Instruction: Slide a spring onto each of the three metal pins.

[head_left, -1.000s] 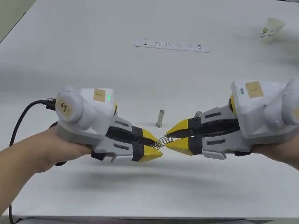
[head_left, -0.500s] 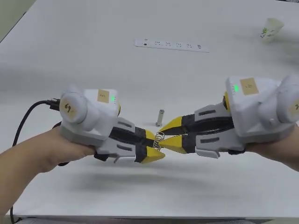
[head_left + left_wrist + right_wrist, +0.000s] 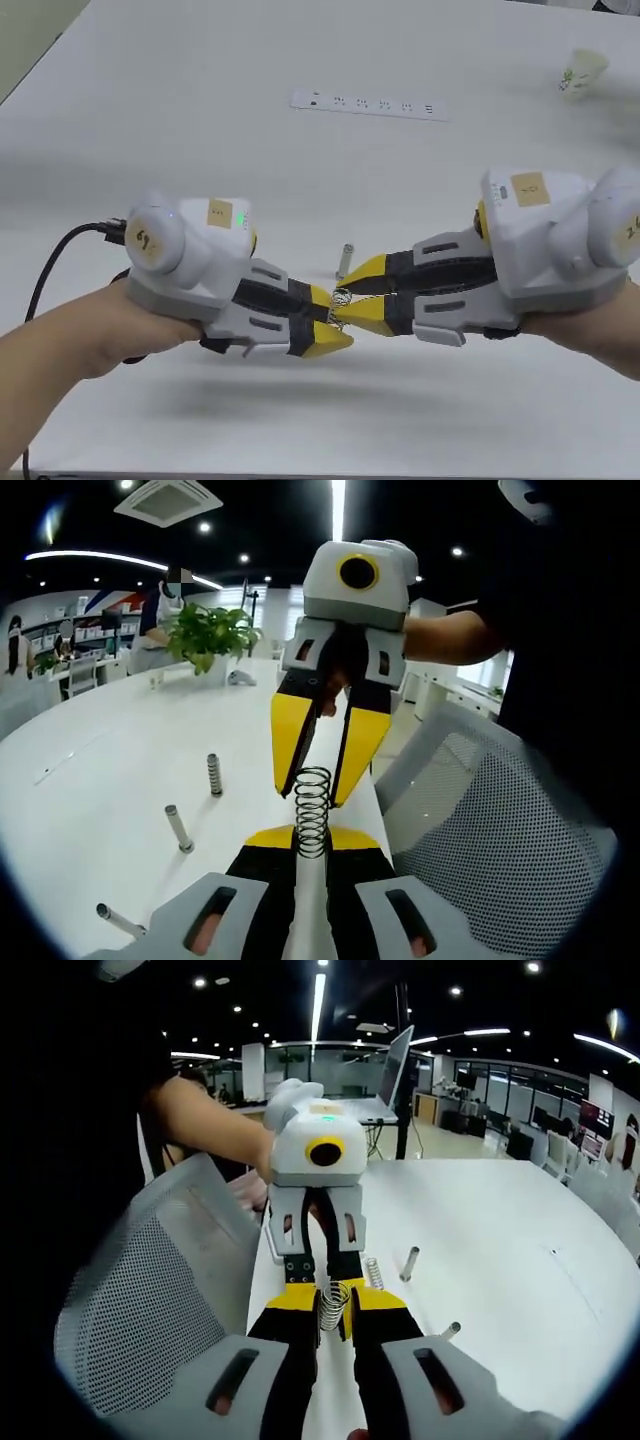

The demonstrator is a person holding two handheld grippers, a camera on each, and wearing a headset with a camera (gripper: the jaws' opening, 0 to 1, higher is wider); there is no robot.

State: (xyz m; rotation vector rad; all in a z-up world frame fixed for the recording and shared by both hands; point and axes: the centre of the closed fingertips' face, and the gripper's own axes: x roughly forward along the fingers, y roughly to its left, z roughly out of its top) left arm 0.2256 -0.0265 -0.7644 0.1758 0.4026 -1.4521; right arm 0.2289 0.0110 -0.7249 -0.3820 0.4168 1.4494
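My left gripper [image 3: 330, 317] is shut on one end of a small steel spring [image 3: 341, 297], held above the white table. My right gripper [image 3: 347, 304] faces it tip to tip, its jaws open and closely flanking the spring's free end [image 3: 312, 780]. In the left gripper view, my own jaws [image 3: 312, 845] pinch the spring's base. A pin that carries a spring [image 3: 214, 775] stands on the table, with a bare upright pin [image 3: 178, 828] beside it and a third pin [image 3: 118, 920] lying down. One upright pin [image 3: 345, 260] shows behind the jaws.
A white power strip [image 3: 368, 103] lies far back on the table [image 3: 200, 150], and a paper cup [image 3: 583, 70] lies at the far right. A black cable [image 3: 50, 265] trails from my left gripper. A mesh chair [image 3: 480, 830] stands beside the table edge.
My right gripper has moved left and its jaws have narrowed around the spring's free end. The left gripper has shifted slightly right and lower, still gripping the spring.
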